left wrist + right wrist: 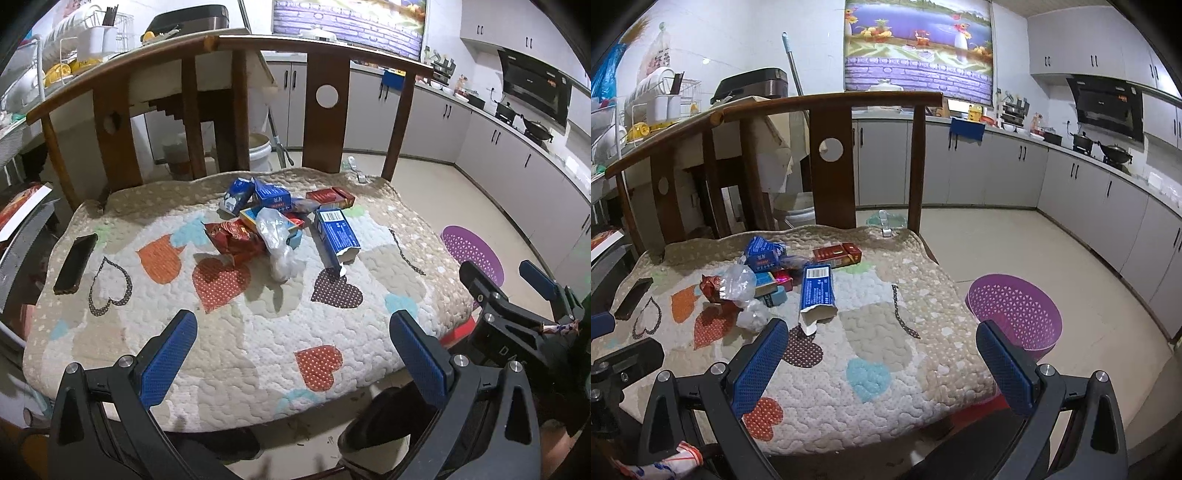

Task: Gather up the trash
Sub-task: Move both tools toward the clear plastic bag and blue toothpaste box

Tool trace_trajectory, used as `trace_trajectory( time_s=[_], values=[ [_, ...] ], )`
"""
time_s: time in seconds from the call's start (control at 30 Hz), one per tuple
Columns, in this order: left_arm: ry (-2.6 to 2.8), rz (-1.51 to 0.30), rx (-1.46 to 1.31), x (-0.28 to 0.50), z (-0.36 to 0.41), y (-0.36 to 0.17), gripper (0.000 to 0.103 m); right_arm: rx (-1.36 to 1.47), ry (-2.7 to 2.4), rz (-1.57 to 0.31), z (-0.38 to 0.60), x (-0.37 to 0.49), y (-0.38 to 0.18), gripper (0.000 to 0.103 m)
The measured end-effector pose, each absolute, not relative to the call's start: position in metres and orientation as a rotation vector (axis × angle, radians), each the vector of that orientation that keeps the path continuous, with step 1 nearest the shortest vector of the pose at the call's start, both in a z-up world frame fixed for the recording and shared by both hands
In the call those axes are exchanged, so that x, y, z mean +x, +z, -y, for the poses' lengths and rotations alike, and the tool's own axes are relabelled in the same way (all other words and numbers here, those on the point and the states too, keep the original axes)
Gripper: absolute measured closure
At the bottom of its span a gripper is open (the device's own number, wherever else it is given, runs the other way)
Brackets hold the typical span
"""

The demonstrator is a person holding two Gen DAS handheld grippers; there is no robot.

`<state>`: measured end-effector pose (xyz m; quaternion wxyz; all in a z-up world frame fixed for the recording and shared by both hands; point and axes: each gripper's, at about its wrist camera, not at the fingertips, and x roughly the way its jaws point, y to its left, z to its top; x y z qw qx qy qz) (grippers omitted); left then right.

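Quilted cloth with hearts (236, 332) covered a wooden bench (325, 96) in a kitchen. Ahead of both spread, empty tools, the left gripper (291, 354) and right gripper (882, 362), lay the trash pile (280, 225): several small boxes, one clear bag, one red wrapper. One purple basket (1015, 314) sat on the floor right of them; one phone (75, 264) lay to the left.

Quilted cloth seat cushion (229, 332) showing matt, puckered stitching with dotted heart patches. Wooden chair back (833, 177) appearing dark-stained, faintly sheened. Blue carton (817, 291) looking like smooth printed cardboard, torn end baring white paper. Red snack wrapper (232, 240) reflecting as crinkled glossy foil. Clear plastic bag (275, 240) crumpling, translucent and shiny. Purple basket (1015, 314) presenting as perforated moulded plastic. Gripper pads (168, 362) showing blue, finely textured rubber on matt black plastic arms with metal bolts.
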<state>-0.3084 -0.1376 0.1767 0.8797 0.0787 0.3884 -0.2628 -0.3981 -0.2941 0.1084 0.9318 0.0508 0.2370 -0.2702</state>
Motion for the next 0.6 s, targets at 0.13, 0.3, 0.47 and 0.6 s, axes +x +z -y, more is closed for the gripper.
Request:
trace_trajectory(
  time_s=[0.13, 0.3, 0.47, 0.6],
  values=[
    [-0.539, -0.85, 0.173, -0.302, 0.142, 0.169, 0.0, 0.143, -0.547, -0.503, 0.304, -0.395, 0.103, 0.0],
    [-0.563, -0.893, 0.177, -0.295, 0.15, 0.159, 0.0, 0.194, -0.524, -0.538, 0.316, -0.389, 0.093, 0.005],
    [-0.538, -0.898, 0.168, -0.283, 0.149, 0.155, 0.0, 0.23, -0.483, -0.587, 0.325, -0.378, 0.081, 0.01],
    [-0.493, -0.902, 0.156, -0.262, 0.141, 0.15, 0.0, 0.237, -0.44, -0.627, 0.33, -0.367, 0.071, 0.011]
  ],
)
